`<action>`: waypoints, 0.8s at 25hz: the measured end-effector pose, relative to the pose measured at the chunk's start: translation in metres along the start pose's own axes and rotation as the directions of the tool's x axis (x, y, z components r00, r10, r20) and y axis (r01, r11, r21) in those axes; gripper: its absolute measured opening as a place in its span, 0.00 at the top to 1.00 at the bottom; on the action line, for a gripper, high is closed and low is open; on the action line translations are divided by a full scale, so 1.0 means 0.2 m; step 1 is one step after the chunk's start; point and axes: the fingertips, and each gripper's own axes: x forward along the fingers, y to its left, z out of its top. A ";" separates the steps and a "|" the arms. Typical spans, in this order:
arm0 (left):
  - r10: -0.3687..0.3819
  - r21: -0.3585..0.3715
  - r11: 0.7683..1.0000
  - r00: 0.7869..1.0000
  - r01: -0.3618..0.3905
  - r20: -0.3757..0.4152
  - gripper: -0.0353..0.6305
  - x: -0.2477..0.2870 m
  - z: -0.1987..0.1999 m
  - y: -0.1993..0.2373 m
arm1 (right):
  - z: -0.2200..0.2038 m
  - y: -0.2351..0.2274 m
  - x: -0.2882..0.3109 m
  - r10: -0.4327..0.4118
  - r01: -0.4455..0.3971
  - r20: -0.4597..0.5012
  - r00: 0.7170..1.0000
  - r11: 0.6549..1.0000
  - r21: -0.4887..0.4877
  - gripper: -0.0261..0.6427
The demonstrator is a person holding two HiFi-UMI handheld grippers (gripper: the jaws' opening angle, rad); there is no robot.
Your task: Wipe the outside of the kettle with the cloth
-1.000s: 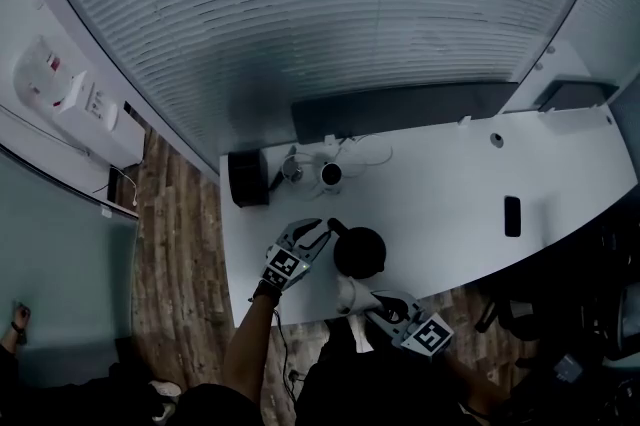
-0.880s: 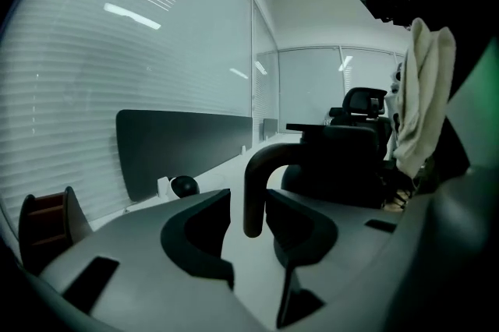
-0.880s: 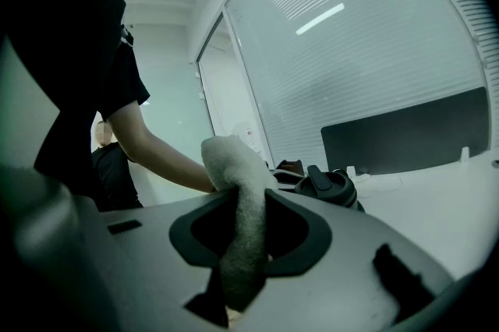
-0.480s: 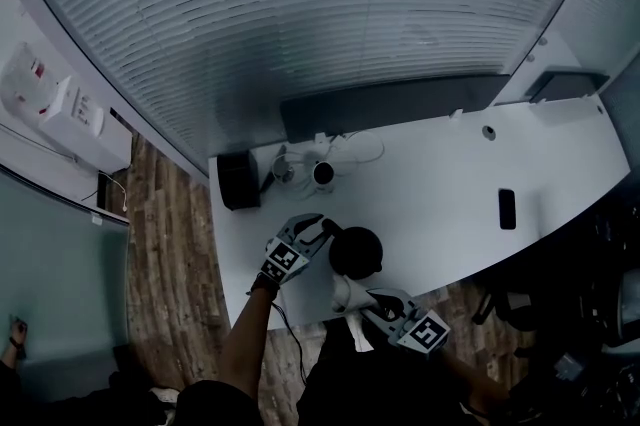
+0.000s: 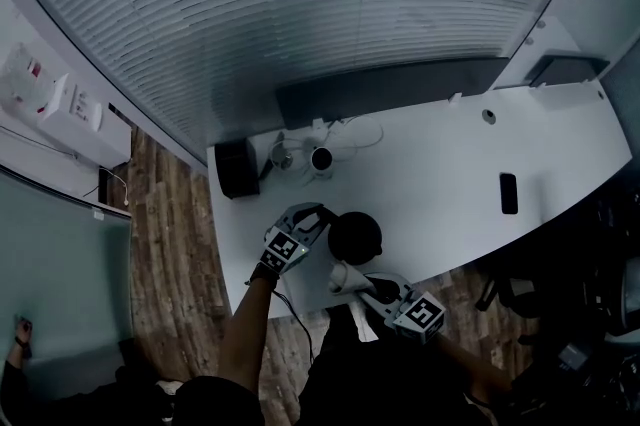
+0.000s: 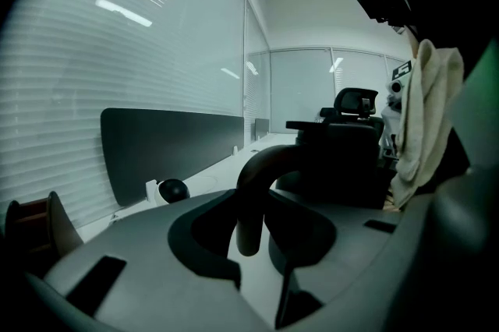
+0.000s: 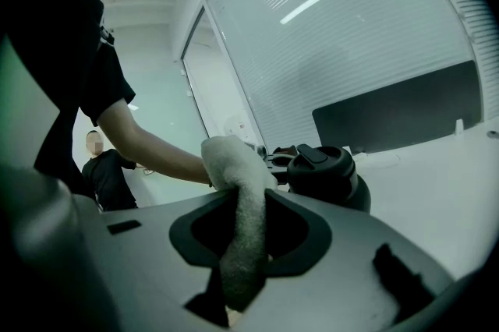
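Observation:
The black kettle (image 5: 355,236) stands near the front edge of the white table (image 5: 440,174), lid on. My left gripper (image 5: 305,224) is at its left. The curved handle (image 6: 257,190) stands between the jaws and touches both pads. The jaws have just been closing on it. My right gripper (image 5: 372,289) is in front of the kettle, shut on a white cloth (image 5: 345,276). The cloth (image 7: 238,198) hangs bunched between the jaws, its top close to the kettle (image 7: 323,174). From the left gripper view the cloth (image 6: 421,120) hangs to the right of the kettle body (image 6: 335,163).
A black box (image 5: 235,169) and a small round device (image 5: 321,159) with cables sit at the table's back left. A dark phone (image 5: 509,194) lies at the right. A dark panel (image 5: 390,89) runs along the back edge. Another person (image 7: 105,174) stands beyond.
My right gripper has sunk a little with the cloth in front of the kettle. The left gripper stays at the handle. The head view has shifted slightly.

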 end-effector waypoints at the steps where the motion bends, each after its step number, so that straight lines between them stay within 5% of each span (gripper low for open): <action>1: 0.011 -0.001 1.000 1.000 -0.011 -0.003 0.78 -0.02 -0.01 0.00 | 0.00 0.00 0.01 -0.003 0.003 -0.010 1.000 1.000 0.009 0.83; 7: 0.101 -0.028 0.994 0.994 -0.103 -0.038 0.78 -0.17 -0.07 -0.03 | -0.04 -0.08 0.08 -0.014 0.016 -0.015 1.000 0.989 0.149 0.83; 13: 0.220 -0.104 0.968 0.972 -0.227 -0.080 0.78 -0.32 -0.11 -0.11 | -0.11 -0.26 0.12 -0.063 0.083 -0.064 0.996 0.917 0.390 0.83; 20: 0.308 -0.111 0.941 0.946 -0.319 -0.103 0.78 -0.37 -0.17 -0.16 | -0.25 -0.28 0.13 -0.010 0.069 -0.125 0.992 0.873 0.483 0.83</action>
